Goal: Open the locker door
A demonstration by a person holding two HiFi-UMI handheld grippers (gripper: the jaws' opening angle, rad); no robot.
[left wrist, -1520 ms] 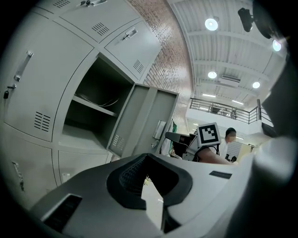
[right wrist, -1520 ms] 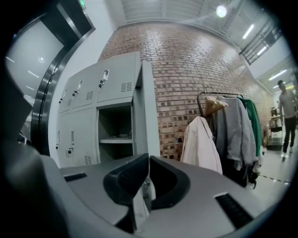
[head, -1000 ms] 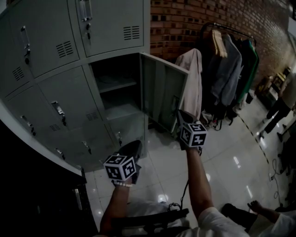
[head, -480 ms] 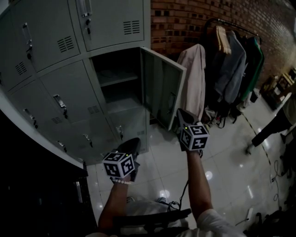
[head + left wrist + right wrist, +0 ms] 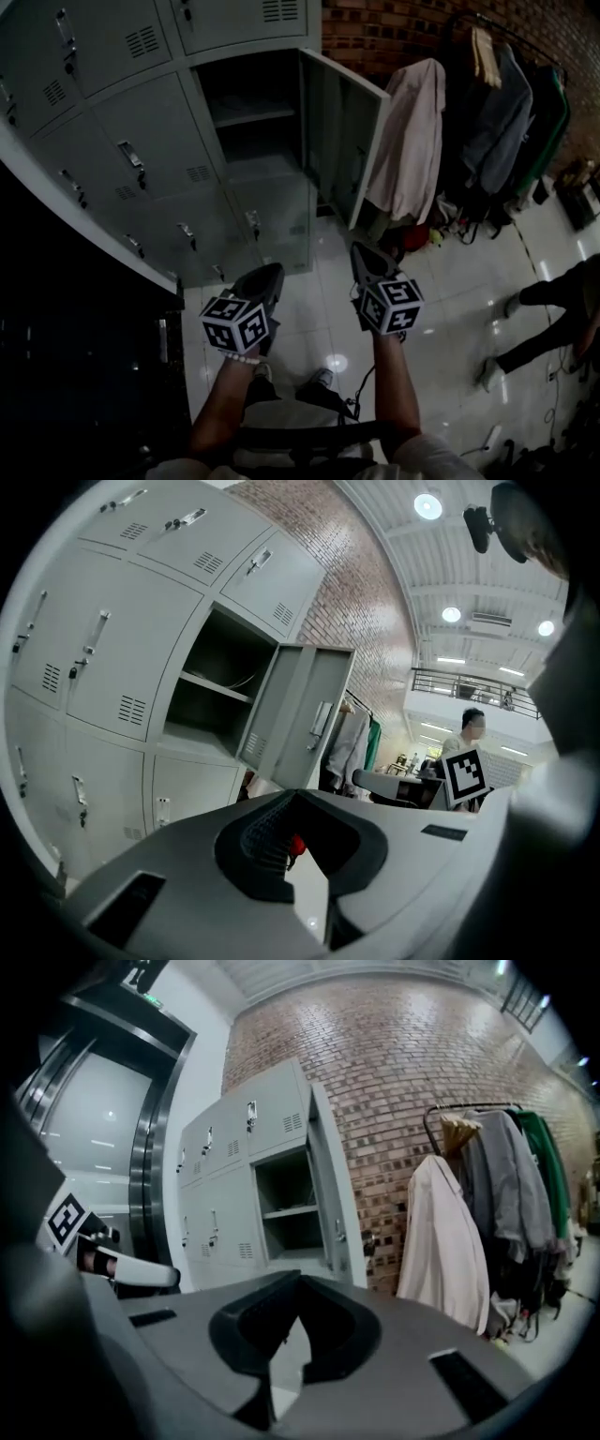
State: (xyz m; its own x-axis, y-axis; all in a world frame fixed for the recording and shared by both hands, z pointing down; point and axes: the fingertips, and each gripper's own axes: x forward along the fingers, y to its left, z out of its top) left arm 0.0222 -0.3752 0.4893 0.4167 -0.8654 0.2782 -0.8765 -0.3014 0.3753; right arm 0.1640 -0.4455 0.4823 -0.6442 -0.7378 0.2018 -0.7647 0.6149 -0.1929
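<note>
- The locker door (image 5: pixel 342 141) stands swung wide, ahead of and above both tools, with its free edge on the right tool's side. The open compartment (image 5: pixel 251 103) with its shelf lies straight ahead of your left tool. Judged from that, the opening looks done.
- Your left gripper (image 5: pixel 266 278) has its jaws together with nothing between them, and so does your right gripper (image 5: pixel 368 258). Both hang well short of the lockers, over the glossy floor (image 5: pixel 450 309).
- Nothing holds the door. If you reach forward with the right tool and knock its edge, it may drift back toward shut — and the job would come undone.
- If you want the door handle (image 5: pixel 322 726) again, part the jaws first. Closed tips would only shove the panel or skid off it.
- A pale coat (image 5: pixel 412 141) hangs just beyond the door, ahead of and to the right of the right tool. Push the door wider and it could press into the cloth, or the tool could snag it.
- The closed lower locker (image 5: pixel 272 220) and its latch sit just ahead of the left tool — a careless forward sweep could clip them.
- A person (image 5: pixel 548 319) stands well off to the right of the right tool, so don't swing wide that way.
</note>
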